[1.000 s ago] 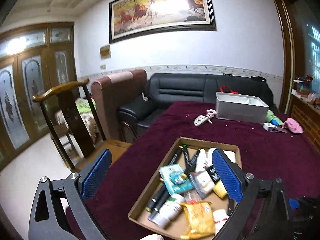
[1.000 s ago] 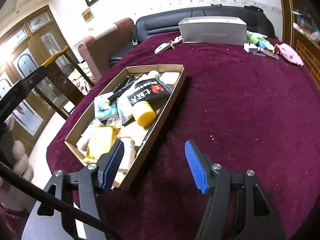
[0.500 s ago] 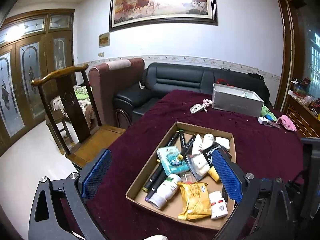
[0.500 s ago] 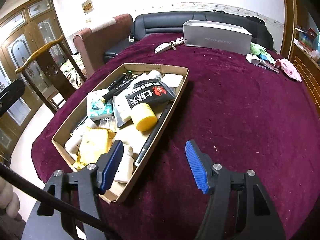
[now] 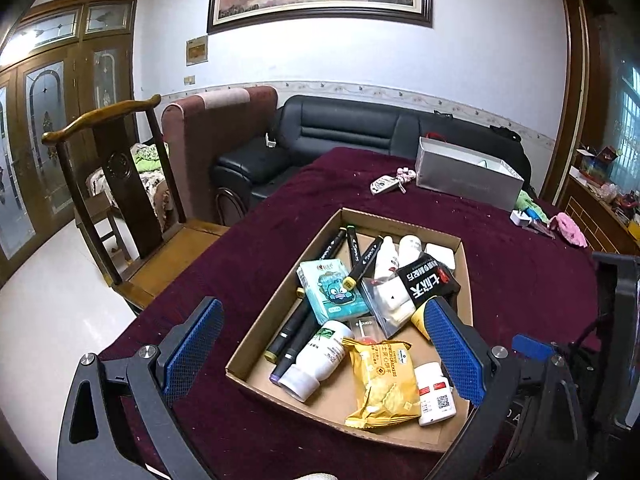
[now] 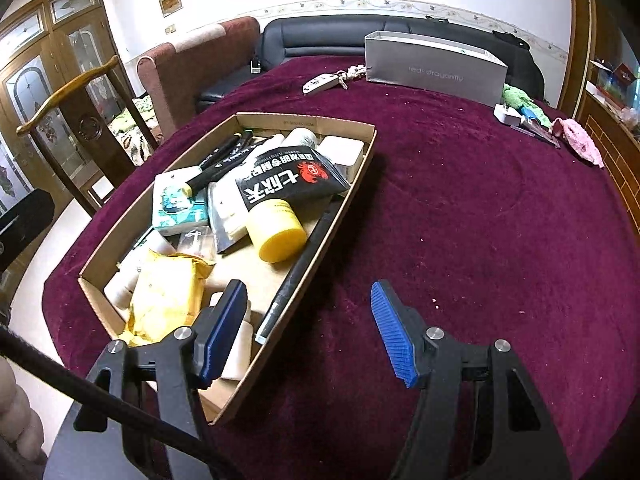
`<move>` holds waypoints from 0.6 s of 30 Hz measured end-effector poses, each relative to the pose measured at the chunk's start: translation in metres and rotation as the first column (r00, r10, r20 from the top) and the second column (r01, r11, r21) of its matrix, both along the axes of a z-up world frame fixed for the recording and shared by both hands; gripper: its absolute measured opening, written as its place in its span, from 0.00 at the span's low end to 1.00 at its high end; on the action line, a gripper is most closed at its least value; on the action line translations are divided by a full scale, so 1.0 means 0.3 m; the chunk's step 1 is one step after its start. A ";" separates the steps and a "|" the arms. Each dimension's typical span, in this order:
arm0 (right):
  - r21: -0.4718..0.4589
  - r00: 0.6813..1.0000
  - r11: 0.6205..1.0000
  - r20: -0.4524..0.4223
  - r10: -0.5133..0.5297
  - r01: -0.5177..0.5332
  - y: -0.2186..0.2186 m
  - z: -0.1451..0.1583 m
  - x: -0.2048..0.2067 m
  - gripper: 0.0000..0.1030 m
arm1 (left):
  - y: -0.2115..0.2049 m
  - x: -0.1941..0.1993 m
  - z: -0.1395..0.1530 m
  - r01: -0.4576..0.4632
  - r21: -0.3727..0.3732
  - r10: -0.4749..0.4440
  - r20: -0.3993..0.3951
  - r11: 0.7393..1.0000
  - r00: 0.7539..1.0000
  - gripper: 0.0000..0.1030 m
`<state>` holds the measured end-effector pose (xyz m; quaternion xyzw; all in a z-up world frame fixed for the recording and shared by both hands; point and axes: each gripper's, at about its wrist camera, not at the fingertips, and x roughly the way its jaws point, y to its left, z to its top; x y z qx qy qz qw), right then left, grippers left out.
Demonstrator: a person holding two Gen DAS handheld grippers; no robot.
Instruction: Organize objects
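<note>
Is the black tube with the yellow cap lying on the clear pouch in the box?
Touching. In the right wrist view the black tube lies across the clear pouch, overlapping it with no gap visible, inside the cardboard box.

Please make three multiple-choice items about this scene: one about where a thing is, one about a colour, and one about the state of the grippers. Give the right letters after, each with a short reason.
1. Where does the long grey cardboard gift box stand?
A. Inside the tray
B. On the far side of the table, before the sofa
C. On the wooden chair

2. What colour is the cap of the black printed tube in the shallow brown cardboard tray?
A. Yellow
B. Green
C. Red

3. In what state are the left gripper and the right gripper?
A. Both shut on a marker
B. Left shut, right open
C. Both open, holding nothing

Answers:
1. B: the grey box rests on the maroon velvet tablecloth, far from the tray, with the black leather sofa behind.
2. A: the round cap is plainly yellow.
3. C: the blue pads of each stand wide apart with nothing between.
</note>
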<state>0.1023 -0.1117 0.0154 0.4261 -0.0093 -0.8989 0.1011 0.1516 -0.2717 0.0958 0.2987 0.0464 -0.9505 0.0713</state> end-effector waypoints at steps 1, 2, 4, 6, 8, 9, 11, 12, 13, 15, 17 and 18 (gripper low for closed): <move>0.008 1.000 1.000 -0.002 0.000 0.000 -0.002 -0.002 -0.003 0.62 | 0.003 -0.005 -0.005 0.005 0.002 -0.005 0.005 1.000 1.000 0.96; 0.018 1.000 1.000 -0.004 0.000 0.000 -0.005 -0.004 -0.005 0.62 | 0.006 -0.008 -0.009 0.009 0.003 -0.009 0.010 1.000 1.000 0.96; 0.033 1.000 0.999 -0.009 0.000 0.000 -0.009 -0.006 -0.008 0.62 | 0.013 -0.016 -0.020 0.022 0.007 -0.022 0.019 1.000 1.000 0.96; 0.049 1.000 0.999 -0.016 -0.003 0.004 -0.007 -0.006 -0.012 0.62 | 0.024 -0.019 -0.029 0.038 0.010 -0.038 0.022 0.999 0.999 0.96; 0.055 0.999 0.998 -0.027 -0.023 0.024 0.010 -0.004 -0.017 0.62 | 0.040 -0.027 -0.042 0.065 0.022 -0.066 0.036 0.998 0.997 0.96; 0.055 0.999 0.998 -0.030 -0.033 0.034 0.020 -0.004 -0.020 0.62 | 0.048 -0.032 -0.048 0.074 0.028 -0.075 0.043 0.997 0.996 0.96; 0.051 0.998 0.997 -0.032 -0.051 0.053 0.046 -0.005 -0.026 0.62 | 0.063 -0.046 -0.059 0.095 0.049 -0.098 0.064 0.994 0.993 0.95; 0.050 0.998 0.997 -0.033 -0.057 0.059 0.057 -0.006 -0.030 0.62 | 0.072 -0.049 -0.064 0.101 0.053 -0.104 0.070 0.994 0.992 0.95; 0.050 0.997 0.997 -0.034 -0.064 0.065 0.067 -0.008 -0.032 0.62 | 0.084 -0.053 -0.068 0.103 0.045 -0.107 0.076 0.994 0.991 0.95; 0.053 0.997 0.996 -0.038 -0.072 0.074 0.089 -0.012 -0.038 0.62 | 0.102 -0.056 -0.070 0.093 0.030 -0.096 0.085 0.995 0.992 0.96; 0.056 0.997 0.996 -0.037 -0.072 0.074 0.104 -0.017 -0.047 0.62 | 0.118 -0.061 -0.074 0.090 0.027 -0.093 0.098 0.996 0.991 0.96; 0.056 0.997 0.996 -0.038 -0.071 0.073 0.110 -0.018 -0.051 0.62 | 0.128 -0.063 -0.076 0.090 0.021 -0.092 0.106 0.996 0.990 0.96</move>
